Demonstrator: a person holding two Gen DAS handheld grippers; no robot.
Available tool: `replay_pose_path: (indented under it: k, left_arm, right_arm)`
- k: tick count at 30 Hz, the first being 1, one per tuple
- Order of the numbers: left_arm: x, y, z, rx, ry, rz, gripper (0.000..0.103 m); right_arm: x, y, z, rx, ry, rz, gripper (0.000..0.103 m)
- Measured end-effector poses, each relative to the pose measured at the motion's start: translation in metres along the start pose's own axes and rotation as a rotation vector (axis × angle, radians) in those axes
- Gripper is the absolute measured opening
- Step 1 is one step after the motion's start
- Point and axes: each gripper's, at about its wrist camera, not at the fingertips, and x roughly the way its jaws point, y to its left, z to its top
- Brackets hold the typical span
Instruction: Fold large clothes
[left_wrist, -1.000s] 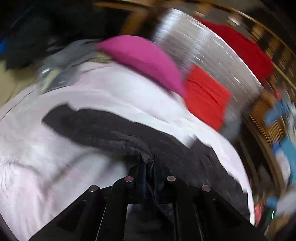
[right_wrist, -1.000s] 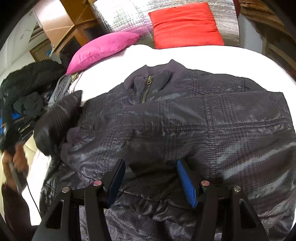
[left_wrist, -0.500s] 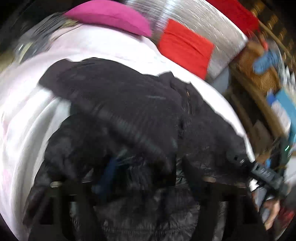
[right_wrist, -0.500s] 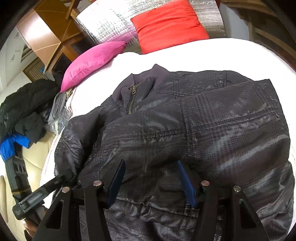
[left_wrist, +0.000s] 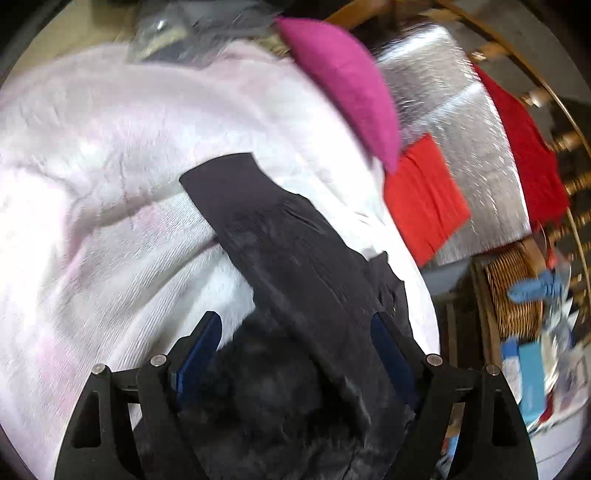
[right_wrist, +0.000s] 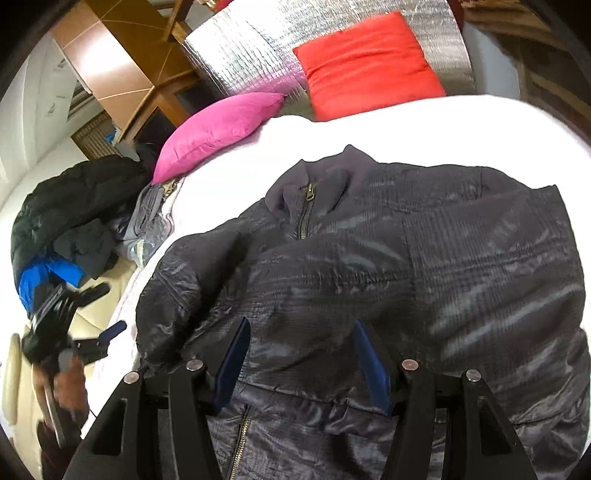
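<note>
A dark padded jacket (right_wrist: 388, 266) lies front up on the white bed (right_wrist: 406, 125), collar and zip toward the pillows, both sleeves folded over its chest. My right gripper (right_wrist: 301, 354) is open just above the jacket's lower front, holding nothing. My left gripper (left_wrist: 291, 350) is open, its jaws wide apart over the jacket's left edge (left_wrist: 295, 266); it grips nothing. It also shows in the right wrist view (right_wrist: 92, 314), held off the bed's left side, apart from the jacket.
A pink pillow (right_wrist: 221, 129) and a red pillow (right_wrist: 369, 62) lean on a silver quilted headboard (right_wrist: 251, 55). A pile of dark and blue clothes (right_wrist: 66, 221) lies left of the bed. A wicker basket (left_wrist: 517, 291) stands at the right.
My left gripper carried the left sleeve across onto the jacket's chest, opened and let it go, then drew back to the bed's left side. My right gripper stayed open, shifting slightly.
</note>
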Motion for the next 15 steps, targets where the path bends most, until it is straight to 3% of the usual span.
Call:
replay_pose_path:
  k: [3,6,8,12,14,15]
  left_arm:
    - [0.026,0.002,0.015,-0.064,0.023,0.012,0.083]
    - [0.042,-0.002,0.021,-0.065,0.012,0.028,0.080]
    - [0.052,0.001,0.023,-0.071,0.015,0.026,0.062]
    - [0.066,-0.002,0.026,-0.036,0.006,0.073,0.040]
    - [0.062,-0.013,0.025,0.019,-0.035,0.088,0.020]
    - [0.058,-0.019,0.023,0.052,-0.056,0.086,0.018]
  right_arm:
    - [0.003,-0.004,0.002,0.014,0.004,-0.008,0.062]
    - [0.004,-0.013,0.006,0.044,0.003,-0.013,0.062]
    - [0.005,-0.017,0.007,0.057,0.001,-0.014,0.062]
    - [0.004,-0.019,0.007,0.055,0.001,-0.018,0.062]
    - [0.003,-0.020,0.008,0.051,-0.003,-0.023,0.062]
    - [0.002,-0.021,0.009,0.053,-0.008,-0.027,0.062]
